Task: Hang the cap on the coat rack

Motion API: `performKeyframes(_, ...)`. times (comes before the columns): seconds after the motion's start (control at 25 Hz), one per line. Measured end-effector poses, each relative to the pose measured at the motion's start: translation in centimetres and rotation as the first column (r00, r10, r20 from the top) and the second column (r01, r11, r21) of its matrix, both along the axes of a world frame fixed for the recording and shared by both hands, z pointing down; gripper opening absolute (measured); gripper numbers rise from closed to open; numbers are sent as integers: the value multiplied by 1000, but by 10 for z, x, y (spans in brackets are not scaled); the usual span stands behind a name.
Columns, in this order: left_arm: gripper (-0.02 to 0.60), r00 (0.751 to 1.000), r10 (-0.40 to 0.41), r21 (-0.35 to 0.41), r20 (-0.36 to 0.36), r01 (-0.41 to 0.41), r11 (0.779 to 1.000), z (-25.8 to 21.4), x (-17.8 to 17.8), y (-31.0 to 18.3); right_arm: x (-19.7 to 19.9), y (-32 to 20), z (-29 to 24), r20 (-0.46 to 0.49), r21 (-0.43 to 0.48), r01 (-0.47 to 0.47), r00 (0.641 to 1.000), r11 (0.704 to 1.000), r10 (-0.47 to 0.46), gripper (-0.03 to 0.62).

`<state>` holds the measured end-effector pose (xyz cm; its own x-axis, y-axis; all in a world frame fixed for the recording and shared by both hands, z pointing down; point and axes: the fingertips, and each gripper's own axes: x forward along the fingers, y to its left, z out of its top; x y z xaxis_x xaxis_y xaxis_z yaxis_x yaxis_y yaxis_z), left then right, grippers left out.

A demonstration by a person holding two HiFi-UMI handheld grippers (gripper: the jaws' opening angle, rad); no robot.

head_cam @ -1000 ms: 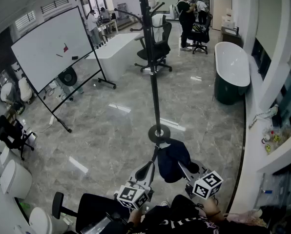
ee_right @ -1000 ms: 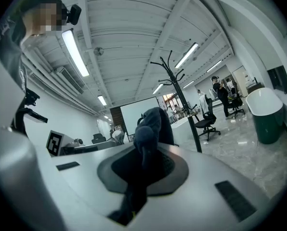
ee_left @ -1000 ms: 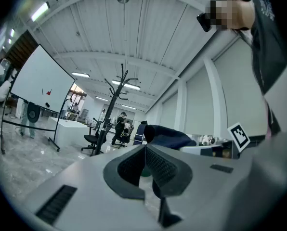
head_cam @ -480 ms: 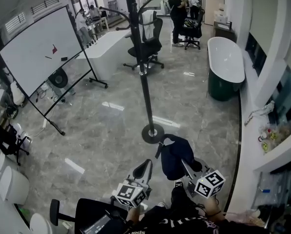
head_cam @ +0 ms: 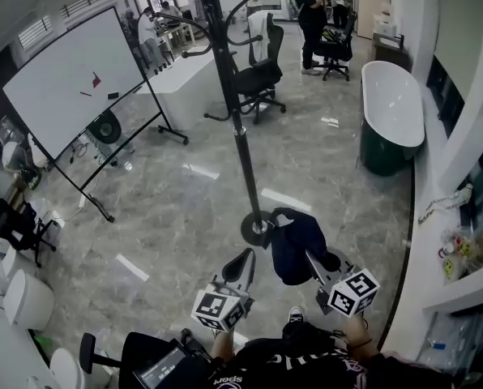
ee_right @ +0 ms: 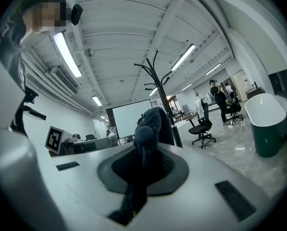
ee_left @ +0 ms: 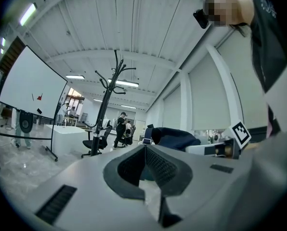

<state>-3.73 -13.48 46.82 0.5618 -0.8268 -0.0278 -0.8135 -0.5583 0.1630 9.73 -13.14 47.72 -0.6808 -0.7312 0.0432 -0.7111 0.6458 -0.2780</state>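
**A:** Head view first. The navy cap (head_cam: 297, 245) hangs from the right gripper (head_cam: 316, 259), with the jaws clamped on its edge. Where's the coat rack?

**B:** The coat rack (head_cam: 240, 136) is dead ahead. Its pole runs just left of the cap in this view, and its base shows right beside the cap's outline. The left gripper (head_cam: 241, 263) sits alongside with its jaws together, carrying nothing.

**A:** So the right hand's the one that matters.

**B:** I'd say so. Now the left gripper view: the jaws are pressed closed with nothing between them. The cap (ee_left: 175, 137) is off to their right, and the rack (ee_left: 110, 88) stands ahead and to the left, well apart.

**A:** And the right gripper view?

**B:** The jaws are pinched tight on dark cloth, and the cap (ee_right: 150, 124) stands up out of them, its long side roughly upright. The rack's pole rises right behind it, a touch to the right. The hooks (ee_right: 148, 67) branch out well above the cap's top.

**A:** So the move turns on height?

**B:** My read is up and forward. The cap sits low against those hooks, so it would need lifting until its opening clears a hook tip, then lowering over it. The right hand has the cap and the shorter line in. It's not hung yet.
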Motion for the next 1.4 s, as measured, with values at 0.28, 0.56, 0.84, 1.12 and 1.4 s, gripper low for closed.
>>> performKeyframes(0.28, 8, 995, -95, 26, -19, 95, 995, -2, 15, -61, 25, -73, -2, -8, 29, 85, 996, 996, -85, 34)
performKeyframes(0.56, 8, 992, -122, 26, 20, 122, 992, -19, 13, -101, 25, -127, -13, -46, 68, 124, 992, 990, -121, 34)
performKeyframes(0.84, 8, 991, -132, 39, 34, 130, 991, -30, -14, -145, 0, -177, -38, -26, 102, 120, 993, 987, -118, 34)
performKeyframes(1.12, 8, 998, -59, 34, 19, 58, 998, -21, -30, -199, -26, -236, -76, -48, 185, 82, 996, 979, -74, 34)
performKeyframes(1.4, 8, 1000, -5, 58, -5, 6, 998, -33, -58, -257, -60, -295, -156, -60, 346, 67, 997, 936, -50, 34)
